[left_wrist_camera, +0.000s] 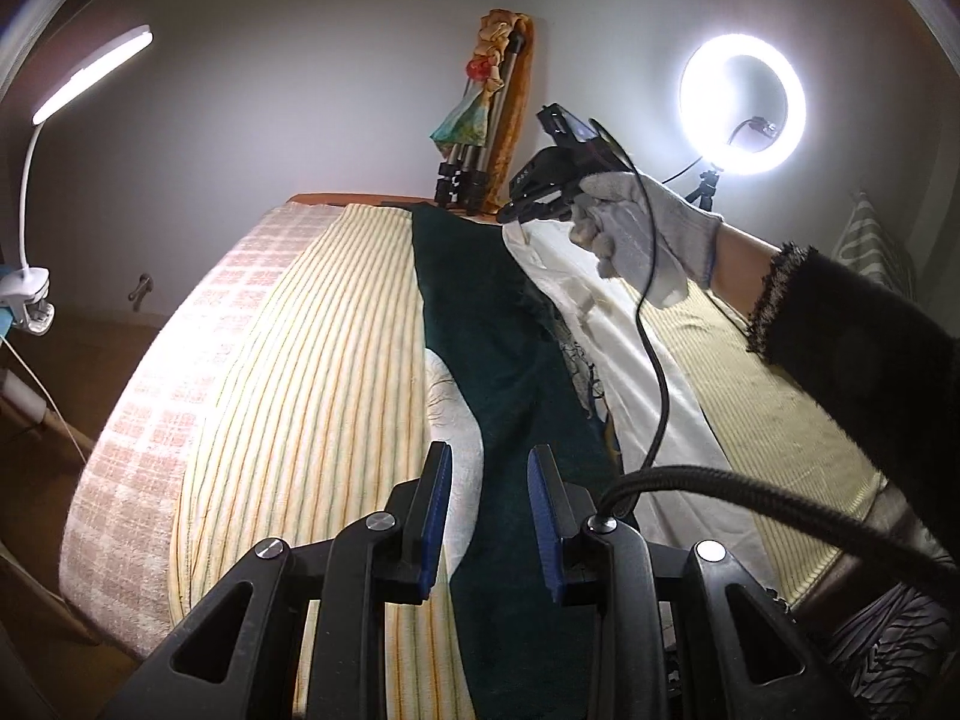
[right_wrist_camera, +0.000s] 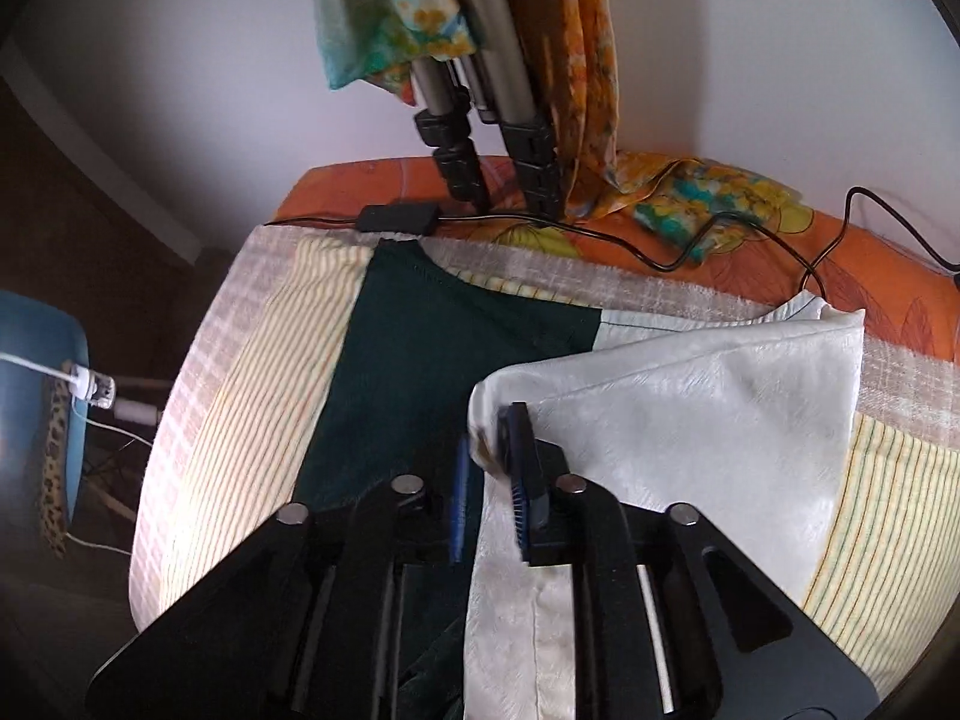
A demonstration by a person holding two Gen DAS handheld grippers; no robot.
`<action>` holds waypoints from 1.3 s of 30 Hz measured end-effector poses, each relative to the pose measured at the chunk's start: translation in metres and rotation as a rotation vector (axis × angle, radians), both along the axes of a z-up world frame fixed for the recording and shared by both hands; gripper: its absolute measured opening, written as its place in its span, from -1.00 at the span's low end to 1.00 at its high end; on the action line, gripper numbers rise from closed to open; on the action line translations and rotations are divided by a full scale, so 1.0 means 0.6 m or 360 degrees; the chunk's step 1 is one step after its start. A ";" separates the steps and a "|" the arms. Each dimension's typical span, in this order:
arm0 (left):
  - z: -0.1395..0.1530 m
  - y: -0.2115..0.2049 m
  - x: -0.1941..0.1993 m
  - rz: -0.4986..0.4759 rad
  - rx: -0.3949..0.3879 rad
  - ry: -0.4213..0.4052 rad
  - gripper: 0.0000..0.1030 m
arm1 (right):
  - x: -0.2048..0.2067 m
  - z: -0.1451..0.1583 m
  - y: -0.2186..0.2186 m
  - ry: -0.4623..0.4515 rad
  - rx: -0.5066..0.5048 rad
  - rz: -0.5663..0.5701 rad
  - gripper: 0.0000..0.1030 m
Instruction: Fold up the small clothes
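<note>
A dark green garment (left_wrist_camera: 480,324) lies lengthwise on the striped cloth-covered table (left_wrist_camera: 312,360). A white garment (left_wrist_camera: 636,372) lies over its right side. My left gripper (left_wrist_camera: 489,462) is open and empty, hovering just above the green garment's near part. My right gripper (right_wrist_camera: 489,438) is shut on the white garment (right_wrist_camera: 690,414), pinching an edge near its corner and holding it lifted over the green garment (right_wrist_camera: 432,348). In the left wrist view the right gripper (left_wrist_camera: 516,213) shows at the far end, held by a gloved hand (left_wrist_camera: 642,234).
A tripod (right_wrist_camera: 480,120) draped with colourful scarves stands at the table's far edge. A black cable with a box (right_wrist_camera: 396,219) runs along there. A ring light (left_wrist_camera: 741,99) glows at right, a clamp lamp (left_wrist_camera: 36,294) at left. A blue chair (right_wrist_camera: 42,396) stands left.
</note>
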State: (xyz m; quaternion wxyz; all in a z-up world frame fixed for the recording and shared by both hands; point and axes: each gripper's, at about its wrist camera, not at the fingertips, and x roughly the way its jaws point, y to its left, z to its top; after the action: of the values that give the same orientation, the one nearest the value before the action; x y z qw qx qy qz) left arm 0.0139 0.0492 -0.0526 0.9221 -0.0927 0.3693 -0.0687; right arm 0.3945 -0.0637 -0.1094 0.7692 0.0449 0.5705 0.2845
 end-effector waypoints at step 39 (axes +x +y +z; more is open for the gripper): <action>-0.035 0.021 -0.052 -0.0126 -0.0096 0.0230 -0.12 | -0.513 0.122 -0.313 0.0045 0.0334 -0.0126 -0.33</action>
State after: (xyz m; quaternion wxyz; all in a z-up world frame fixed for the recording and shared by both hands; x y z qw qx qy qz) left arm -0.0173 0.0621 -0.0734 0.8864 -0.1104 0.4360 -0.1094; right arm 0.0867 -0.2517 -0.0361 0.7628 0.1518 0.5460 0.3114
